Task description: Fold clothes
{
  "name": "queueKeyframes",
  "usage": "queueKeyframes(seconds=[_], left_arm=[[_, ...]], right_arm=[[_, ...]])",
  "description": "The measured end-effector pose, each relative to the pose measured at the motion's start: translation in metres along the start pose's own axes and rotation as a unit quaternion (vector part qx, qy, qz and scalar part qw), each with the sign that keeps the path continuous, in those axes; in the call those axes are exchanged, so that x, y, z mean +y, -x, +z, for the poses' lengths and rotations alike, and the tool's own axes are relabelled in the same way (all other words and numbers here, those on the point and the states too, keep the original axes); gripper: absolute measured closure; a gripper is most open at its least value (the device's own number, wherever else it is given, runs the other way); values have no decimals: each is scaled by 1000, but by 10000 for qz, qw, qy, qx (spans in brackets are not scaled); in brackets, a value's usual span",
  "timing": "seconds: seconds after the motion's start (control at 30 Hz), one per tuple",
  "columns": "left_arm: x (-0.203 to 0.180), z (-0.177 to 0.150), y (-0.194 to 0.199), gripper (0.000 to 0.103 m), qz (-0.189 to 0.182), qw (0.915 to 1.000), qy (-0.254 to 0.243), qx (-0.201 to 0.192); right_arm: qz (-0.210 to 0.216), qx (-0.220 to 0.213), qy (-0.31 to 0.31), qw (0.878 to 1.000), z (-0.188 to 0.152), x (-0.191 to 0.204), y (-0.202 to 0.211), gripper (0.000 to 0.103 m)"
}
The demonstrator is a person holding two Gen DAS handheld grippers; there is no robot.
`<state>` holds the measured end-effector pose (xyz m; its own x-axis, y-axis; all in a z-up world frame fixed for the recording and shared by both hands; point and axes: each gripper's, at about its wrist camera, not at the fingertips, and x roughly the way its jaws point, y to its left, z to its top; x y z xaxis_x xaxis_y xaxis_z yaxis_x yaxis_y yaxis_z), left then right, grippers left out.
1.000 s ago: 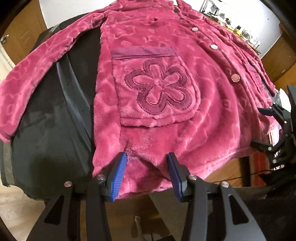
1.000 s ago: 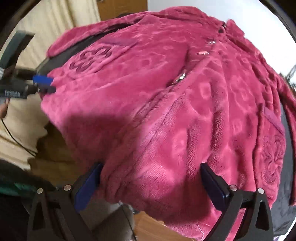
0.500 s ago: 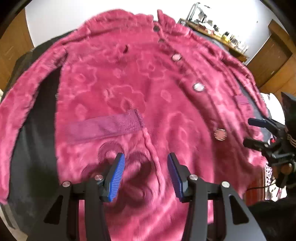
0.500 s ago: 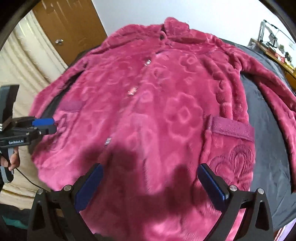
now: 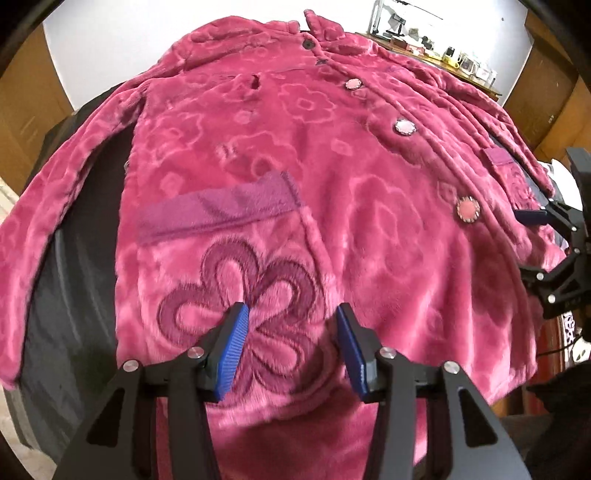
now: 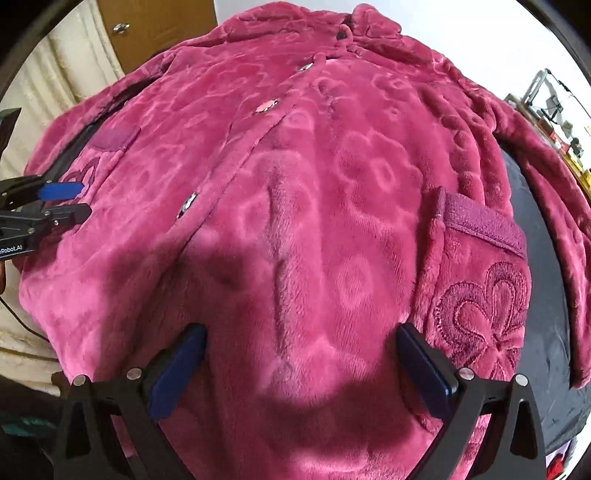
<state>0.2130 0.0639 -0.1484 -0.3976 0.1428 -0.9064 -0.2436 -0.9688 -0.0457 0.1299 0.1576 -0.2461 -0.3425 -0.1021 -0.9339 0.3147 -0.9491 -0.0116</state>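
Two grippers are over one garment. A pink fleece coat [image 5: 332,155] lies front side up, spread flat on a dark cover [image 5: 74,295], collar at the far end, hem toward the cameras. The left sleeve [image 5: 55,192] runs out over the dark cover and the right sleeve [image 6: 546,184] does likewise on its side.

Left gripper [image 5: 291,343]: jaws parted by a moderate gap, nothing between them. Its blue-padded fingers [image 5: 232,347] sit over the left patch pocket [image 5: 229,266], straddling the lower petals of the stitched flower. Whether the tips touch the pile cannot be told. The pocket's purple band lies beyond the tips; the row of pink buttons [image 5: 467,209] runs to the right of it.

Right gripper [image 6: 303,369]: jaws spread wide, holding nothing. It is over the lower front panel, near the hem, between the button placket [image 6: 236,155] on its left and the right pocket [image 6: 480,295] on its right. The right finger stands just beside that pocket's inner edge. Its shadow falls on the fleece between the fingers.

Each gripper shows at the edge of the other's view, on opposite sides of the coat's lower half.

A wooden door [image 6: 162,22] and a cluttered shelf [image 5: 443,48] stand beyond.
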Motion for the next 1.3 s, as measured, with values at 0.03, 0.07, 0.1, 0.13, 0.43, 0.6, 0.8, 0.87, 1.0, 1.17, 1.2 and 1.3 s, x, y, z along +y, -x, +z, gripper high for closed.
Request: queueKeyframes(seconds=[0.03, 0.07, 0.1, 0.13, 0.43, 0.6, 0.8, 0.87, 1.0, 1.17, 1.2, 1.3], left_arm=[[1, -6, 2, 51, 17, 10000, -5, -36], [2, -12, 4, 51, 31, 10000, 0, -75], [3, -19, 8, 51, 40, 9999, 22, -109], [4, -24, 12, 51, 51, 9999, 44, -127], [4, -21, 13, 46, 141, 9997, 128, -148], [4, 5, 18, 45, 74, 9990, 439, 66], [2, 32, 21, 44, 0, 9973, 726, -145], [-3, 43, 22, 44, -112, 9977, 644, -204], [-13, 73, 21, 44, -534, 9961, 613, -345], [-46, 118, 13, 43, -1233, 9901, 486, -453], [-53, 124, 10, 43, -1321, 9892, 458, -446], [-71, 122, 1, 41, -1339, 9899, 364, -284]], right_arm=[[16, -13, 26, 10000, -5, 1, 3, 0], [25, -24, 36, 10000, -10, 1, 5, 0], [30, -41, 38, 10000, -18, 0, 9, 0], [35, -61, 40, 10000, -27, -2, 14, 0], [131, -149, 192, 9996, -72, -7, 38, 0], [339, -139, -206, 9991, -65, -20, 56, 0], [228, -192, -301, 9991, -64, -27, 54, 0], [99, -162, -108, 9998, -66, -20, 49, 0], [74, -63, 8, 10000, -67, -15, 49, 0], [717, 202, -443, 9962, -54, -31, 53, 0], [761, 242, -424, 9959, -54, -32, 54, 0], [912, 328, -441, 9943, -53, -38, 57, 0]])
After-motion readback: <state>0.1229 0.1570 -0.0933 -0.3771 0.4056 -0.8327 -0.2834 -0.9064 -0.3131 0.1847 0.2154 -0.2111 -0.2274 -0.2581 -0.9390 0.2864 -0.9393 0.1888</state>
